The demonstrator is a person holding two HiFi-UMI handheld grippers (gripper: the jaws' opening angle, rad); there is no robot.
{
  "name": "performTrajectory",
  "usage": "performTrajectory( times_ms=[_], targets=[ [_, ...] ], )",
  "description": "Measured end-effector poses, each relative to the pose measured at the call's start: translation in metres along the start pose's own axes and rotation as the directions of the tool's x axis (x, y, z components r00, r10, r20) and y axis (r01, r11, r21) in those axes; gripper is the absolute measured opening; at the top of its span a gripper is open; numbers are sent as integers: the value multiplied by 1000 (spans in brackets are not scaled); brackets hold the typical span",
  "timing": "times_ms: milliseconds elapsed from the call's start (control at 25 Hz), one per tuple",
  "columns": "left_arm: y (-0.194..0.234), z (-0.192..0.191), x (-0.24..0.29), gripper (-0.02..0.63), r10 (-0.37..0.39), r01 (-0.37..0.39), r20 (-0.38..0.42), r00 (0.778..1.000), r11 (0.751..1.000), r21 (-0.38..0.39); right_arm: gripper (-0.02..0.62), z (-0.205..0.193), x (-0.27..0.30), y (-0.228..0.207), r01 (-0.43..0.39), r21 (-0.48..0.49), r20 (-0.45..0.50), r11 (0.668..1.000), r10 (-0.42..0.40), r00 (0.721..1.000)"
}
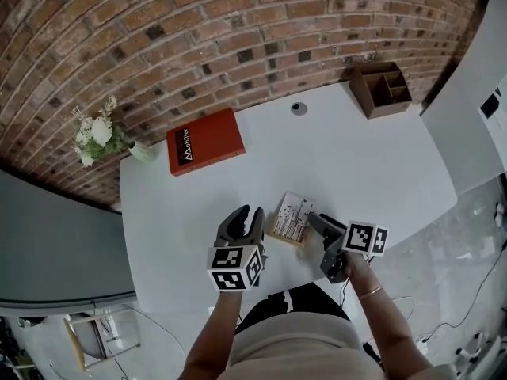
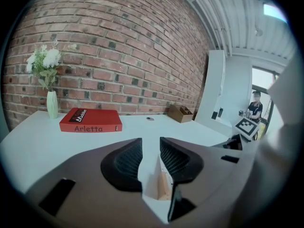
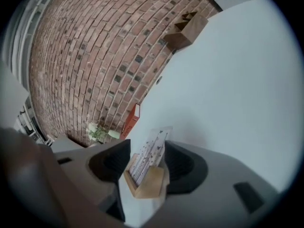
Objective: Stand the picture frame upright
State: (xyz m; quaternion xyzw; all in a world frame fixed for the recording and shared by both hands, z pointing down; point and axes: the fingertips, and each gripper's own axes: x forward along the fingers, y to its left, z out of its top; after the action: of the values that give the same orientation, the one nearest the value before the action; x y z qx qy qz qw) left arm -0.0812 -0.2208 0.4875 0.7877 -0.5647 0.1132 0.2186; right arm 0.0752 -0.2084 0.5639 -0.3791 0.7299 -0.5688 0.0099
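Picture frame (image 1: 290,217): just below centre of the head view, on the white tabletop (image 1: 356,165). Pale wood border, light print of thin stems. It looks tipped up off the surface rather than flat; the exact angle can't be read from above.

Right claw (image 1: 315,218): comes in from the lower right and meets the frame's right-hand corner. In the right gripper view the frame (image 3: 148,167) fills the gap of the claw (image 3: 147,158). Both jaws press the wooden corner and the printed face rises between them.

Left claw (image 1: 245,216): just left of the frame, apart from it. In the left gripper view the claw (image 2: 151,156) stands slightly parted and grips nothing. The frame (image 2: 164,182) shows edge-on beyond the gap, low and right of centre.

Further out, head view: red book (image 1: 206,141) lying flat, upper left. Vase of white flowers (image 1: 103,137) at the far left tabletop edge by the brick wall (image 1: 238,22). Small grey disc (image 1: 299,108) above centre. Wooden desk organiser (image 1: 382,88) at upper right.
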Motion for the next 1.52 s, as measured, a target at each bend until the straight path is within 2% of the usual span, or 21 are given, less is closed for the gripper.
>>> performTrajectory(
  times_ms=[160, 640, 1040, 1280, 1520],
  targets=[
    [3, -1, 1, 109, 8, -8, -5, 1000, 1000, -7, 224, -4, 3, -3, -3, 33, -44, 999, 4, 999],
    [9, -4, 2, 101, 24, -25, -13, 1000, 999, -24, 216, -17, 16, -12, 33, 43, -134, 999, -27, 991],
    [16, -8, 4, 95, 32, -33, -28, 999, 999, -36, 211, -21, 27, -9, 10, 73, -175, 997, 3, 985],
    [10, -22, 12, 87, -14, 10, -106, 994, 999, -34, 201, -21, 30, -9, 14, 74, -176, 997, -1, 984],
    [-8, -40, 27, 87, -62, 60, -203, 977, 998, -14, 201, -20, 30, -9, 15, 75, -175, 997, -2, 985]
  ],
)
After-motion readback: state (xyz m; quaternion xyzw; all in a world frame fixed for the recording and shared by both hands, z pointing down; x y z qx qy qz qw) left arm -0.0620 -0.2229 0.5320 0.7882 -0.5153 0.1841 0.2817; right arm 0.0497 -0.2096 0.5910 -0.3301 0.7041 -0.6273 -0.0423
